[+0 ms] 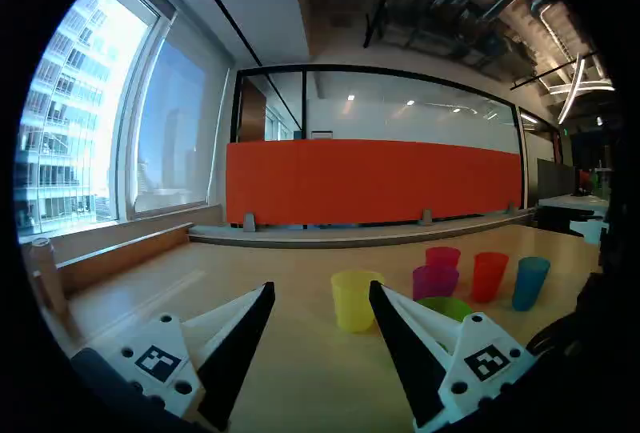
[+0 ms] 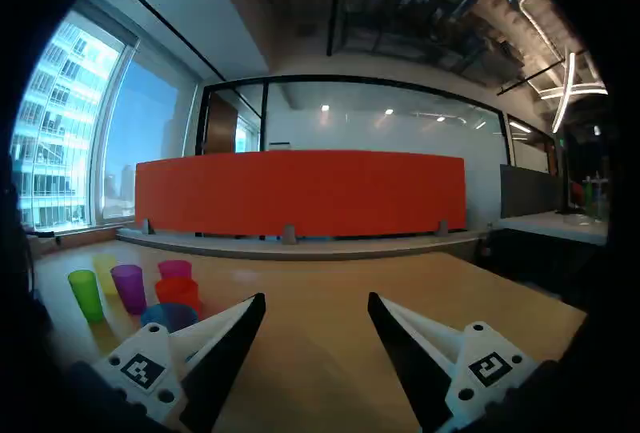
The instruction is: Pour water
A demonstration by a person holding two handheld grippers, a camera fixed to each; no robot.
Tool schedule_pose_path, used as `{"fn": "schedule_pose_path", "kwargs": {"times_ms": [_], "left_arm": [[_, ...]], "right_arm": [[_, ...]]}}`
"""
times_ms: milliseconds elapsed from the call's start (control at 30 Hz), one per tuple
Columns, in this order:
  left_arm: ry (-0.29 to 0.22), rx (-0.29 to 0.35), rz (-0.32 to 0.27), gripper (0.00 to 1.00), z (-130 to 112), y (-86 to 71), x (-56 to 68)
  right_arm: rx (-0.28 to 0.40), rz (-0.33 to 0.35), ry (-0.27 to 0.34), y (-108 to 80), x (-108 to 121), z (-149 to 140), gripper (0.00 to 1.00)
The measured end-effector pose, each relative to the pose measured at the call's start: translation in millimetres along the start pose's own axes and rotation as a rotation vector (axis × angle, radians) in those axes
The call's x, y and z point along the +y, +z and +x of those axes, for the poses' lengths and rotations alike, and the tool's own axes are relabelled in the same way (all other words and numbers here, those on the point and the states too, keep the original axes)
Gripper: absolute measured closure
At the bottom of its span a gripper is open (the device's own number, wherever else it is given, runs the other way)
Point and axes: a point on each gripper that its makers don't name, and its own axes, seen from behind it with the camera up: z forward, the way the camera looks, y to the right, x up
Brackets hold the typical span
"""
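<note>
Because the cups stand bunched close together on the wooden surface (image 1: 304, 385), the main risk is that a finger going in for one cup knocks over its neighbour, and any water in it would run across the wood. I cannot tell which cup, if any, holds water. The light plastic would probably tip or skid at a glancing touch, and too hard a squeeze on a thin wall could slop the contents out.

The left tongs (image 1: 321, 287) are spread wide and hold nothing. The yellow cup (image 1: 354, 298) stands upright just ahead of them, in line with the gap and nearer the finger at the view's right. Beyond it cluster the purple cup (image 1: 434, 281), pink cup (image 1: 442, 257), orange cup (image 1: 489, 275) and blue cup (image 1: 530, 282), with the green cup (image 1: 445, 307) partly hidden behind that finger.

The right tongs (image 2: 315, 298) are likewise apart and empty, aimed at bare wood. In the right gripper view the cups sit well off to the left.
</note>
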Motion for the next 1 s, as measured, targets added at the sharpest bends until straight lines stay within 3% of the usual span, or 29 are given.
{"fn": "schedule_pose_path", "kwargs": {"times_ms": [1000], "left_arm": [[0.001,0.000,0.000,0.13,1.0,1.3,-0.4]], "right_arm": [[0.000,0.000,-0.001,-0.2,-0.4,1.3,0.01]]}}
